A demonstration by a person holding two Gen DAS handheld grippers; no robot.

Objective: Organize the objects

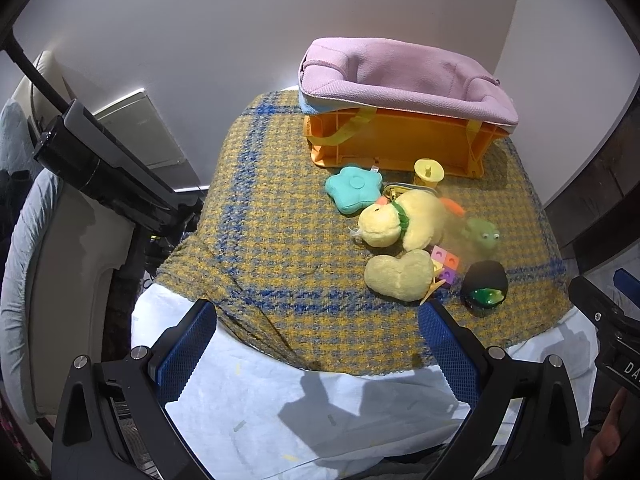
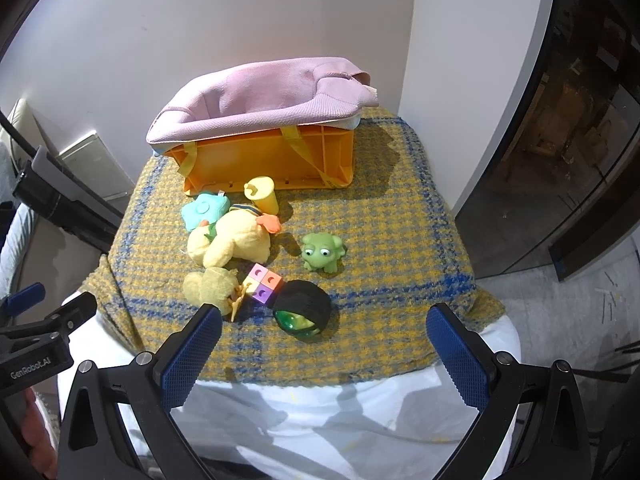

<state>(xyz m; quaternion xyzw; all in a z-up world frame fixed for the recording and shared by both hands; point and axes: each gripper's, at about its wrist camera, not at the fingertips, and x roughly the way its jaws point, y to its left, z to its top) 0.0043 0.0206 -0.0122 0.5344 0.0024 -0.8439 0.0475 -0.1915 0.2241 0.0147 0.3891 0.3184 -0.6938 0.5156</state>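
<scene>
An orange crate lined with pink fabric stands at the back of the checked cloth. In front of it lie a teal flower cushion, a yellow cup, a yellow plush duck, a yellow plush heart, a coloured block cube, a green frog and a black ball with a green face. My right gripper stands open just before the black ball. My left gripper stands open at the cloth's near edge, left of the plush heart and ball.
The yellow-and-blue checked cloth covers a small table over a white sheet. A black stand and a cushioned seat are at the left. A dark cabinet stands at the right, a white wall behind.
</scene>
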